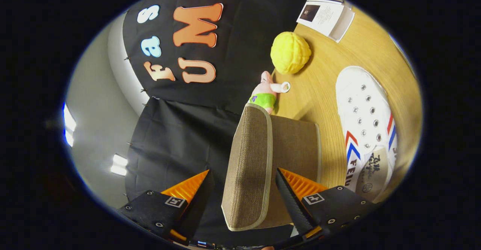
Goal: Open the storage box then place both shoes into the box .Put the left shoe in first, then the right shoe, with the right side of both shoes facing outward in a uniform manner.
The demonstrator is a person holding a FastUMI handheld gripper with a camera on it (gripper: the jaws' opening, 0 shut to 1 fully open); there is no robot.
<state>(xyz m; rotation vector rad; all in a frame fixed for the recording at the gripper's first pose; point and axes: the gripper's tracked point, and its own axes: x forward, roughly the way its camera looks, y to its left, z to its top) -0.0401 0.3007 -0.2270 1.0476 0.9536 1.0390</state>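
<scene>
The gripper [242, 190] was rolled sideways, its fingers spread wide on either side of the storage box's lid [248, 167], neither visibly pressing it. Opening looked in hand; next the lid needed swinging clear. A white shoe [366, 126] waited on the table [323, 92] beside the box, "FEIU" readable.

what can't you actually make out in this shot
- Storage box: its inside, hidden behind the raised lid that stands between the gripper fingers; whether they press on it is unclear.
- White shoe: its heel end, hidden behind one finger; left or right, unclear.
- Pink plush toy: lower part, hidden by the lid.
</scene>
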